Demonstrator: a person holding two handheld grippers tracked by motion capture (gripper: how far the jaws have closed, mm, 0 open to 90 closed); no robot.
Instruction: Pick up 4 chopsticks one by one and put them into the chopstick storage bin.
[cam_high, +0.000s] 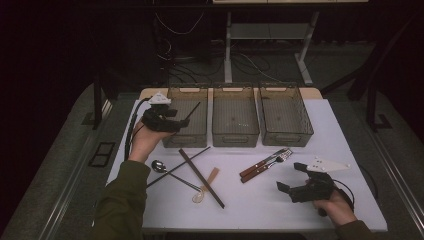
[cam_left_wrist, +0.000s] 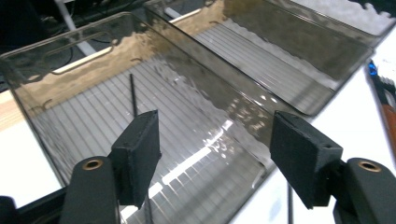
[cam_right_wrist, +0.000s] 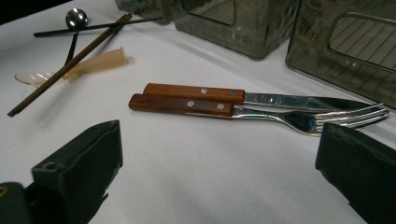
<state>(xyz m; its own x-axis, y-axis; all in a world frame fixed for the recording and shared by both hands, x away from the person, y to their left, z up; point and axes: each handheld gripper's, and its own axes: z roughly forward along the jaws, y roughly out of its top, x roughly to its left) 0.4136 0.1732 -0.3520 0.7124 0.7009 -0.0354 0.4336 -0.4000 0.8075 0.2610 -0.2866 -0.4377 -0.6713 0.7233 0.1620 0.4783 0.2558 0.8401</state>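
Jaws on your left gripper (cam_high: 172, 121) stand wide apart over the left bin (cam_high: 187, 117), gripping nothing; a black chopstick (cam_left_wrist: 133, 95) leans inside that bin, just beside one jaw. Your right gripper (cam_high: 292, 176) hovers low over the table (cam_high: 260, 205), jaws spread wide and empty, facing the fork (cam_right_wrist: 299, 119) and knife (cam_right_wrist: 261, 97), which lie side by side, touching, near the bins.

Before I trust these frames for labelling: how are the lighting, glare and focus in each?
High view: dim, dark surroundings, white table evenly lit. Left gripper view: glare streaks on the ribbed floor of the clear bin, wavy walls distort. Right gripper view: fork and knife sharp, near jaws blurred.
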